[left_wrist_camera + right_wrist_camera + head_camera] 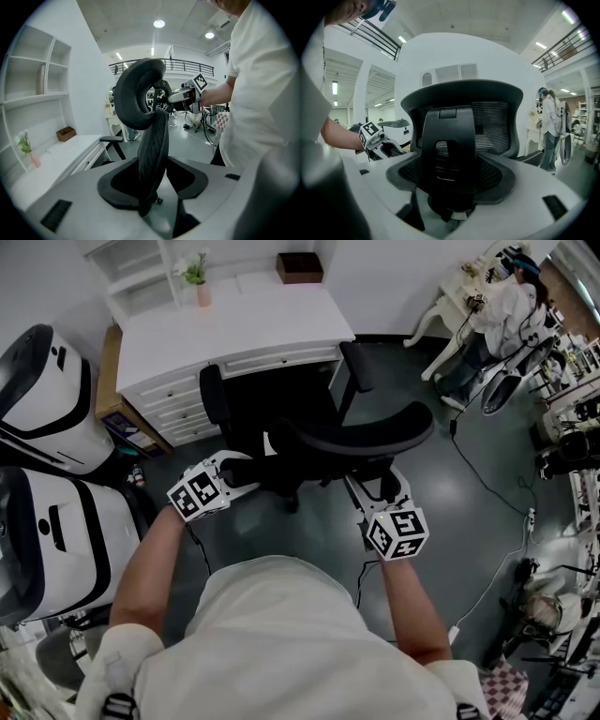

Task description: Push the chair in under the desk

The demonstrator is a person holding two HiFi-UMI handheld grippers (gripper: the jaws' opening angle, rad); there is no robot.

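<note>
- At twelve o'clock, the chair [366, 437] stands with its seat partly under the desk [234, 324] and its backrest toward me.
- My left gripper [232, 472], at ten o'clock, is clamped on the backrest's mesh side edge [154, 154].
- My right gripper [377, 487], at two o'clock, is closed on the stiff centre spine [450, 150].
- I judge it heavy but likely free-rolling. The mesh will give, so I should push through the spine and frame.
- Uneven pressure could swivel it, or knock an armrest [356, 367] against the desk.
</note>
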